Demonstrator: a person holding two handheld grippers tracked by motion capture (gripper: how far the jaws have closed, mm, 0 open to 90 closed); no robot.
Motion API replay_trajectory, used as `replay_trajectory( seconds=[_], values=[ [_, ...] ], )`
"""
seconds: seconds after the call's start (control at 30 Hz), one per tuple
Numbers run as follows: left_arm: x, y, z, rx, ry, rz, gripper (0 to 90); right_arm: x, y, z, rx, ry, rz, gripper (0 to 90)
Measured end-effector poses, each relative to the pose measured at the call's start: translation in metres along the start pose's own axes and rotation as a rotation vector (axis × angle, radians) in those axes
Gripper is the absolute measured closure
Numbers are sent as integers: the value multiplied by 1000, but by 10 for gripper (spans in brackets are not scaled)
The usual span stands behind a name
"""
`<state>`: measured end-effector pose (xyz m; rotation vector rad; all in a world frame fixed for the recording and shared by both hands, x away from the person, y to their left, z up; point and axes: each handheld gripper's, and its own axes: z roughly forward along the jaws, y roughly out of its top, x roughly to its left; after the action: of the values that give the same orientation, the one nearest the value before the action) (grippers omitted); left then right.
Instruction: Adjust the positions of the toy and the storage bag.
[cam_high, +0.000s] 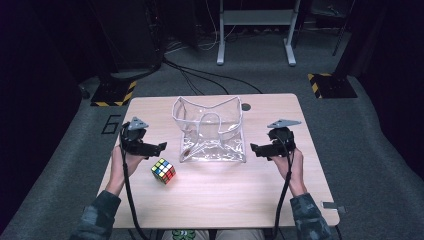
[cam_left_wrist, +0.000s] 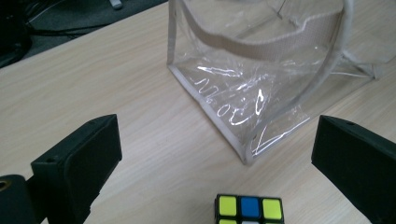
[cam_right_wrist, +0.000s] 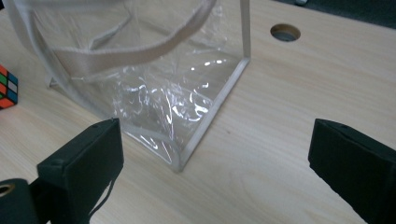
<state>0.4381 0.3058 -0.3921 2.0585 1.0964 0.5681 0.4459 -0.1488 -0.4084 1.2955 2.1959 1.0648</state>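
Note:
A clear plastic bag (cam_high: 212, 131) with pale trim and a strap handle lies in the middle of the wooden table (cam_high: 215, 200), mouth toward the far side. A colourful puzzle cube (cam_high: 163, 171) sits near its front left corner. My left gripper (cam_high: 161, 147) hovers left of the bag, just behind the cube, jaws open and empty. In the left gripper view the cube (cam_left_wrist: 249, 210) is low between the jaws and the bag (cam_left_wrist: 261, 79) lies ahead. My right gripper (cam_high: 254, 148) stands open and empty at the bag's front right corner (cam_right_wrist: 180, 161).
A round cable hole (cam_high: 245, 106) is in the table behind the bag. Beyond the table are a white desk frame (cam_high: 255, 30), floor cables and two black bases with yellow stripes (cam_high: 114, 93). A small metal clip (cam_high: 332, 205) sits at the table's near right edge.

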Motion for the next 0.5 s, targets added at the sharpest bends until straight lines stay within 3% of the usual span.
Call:
replay_trajectory(
  seconds=[0.23, 0.5],
  values=[
    [1, -41, -8, -23, 1, -50, 0, -4, -37, 4, 21, -14, 23, 26],
    [-7, -72, -14, -56, 13, -73, 0, -7, -76, 20, 62, -11, 41, 25]
  ],
)
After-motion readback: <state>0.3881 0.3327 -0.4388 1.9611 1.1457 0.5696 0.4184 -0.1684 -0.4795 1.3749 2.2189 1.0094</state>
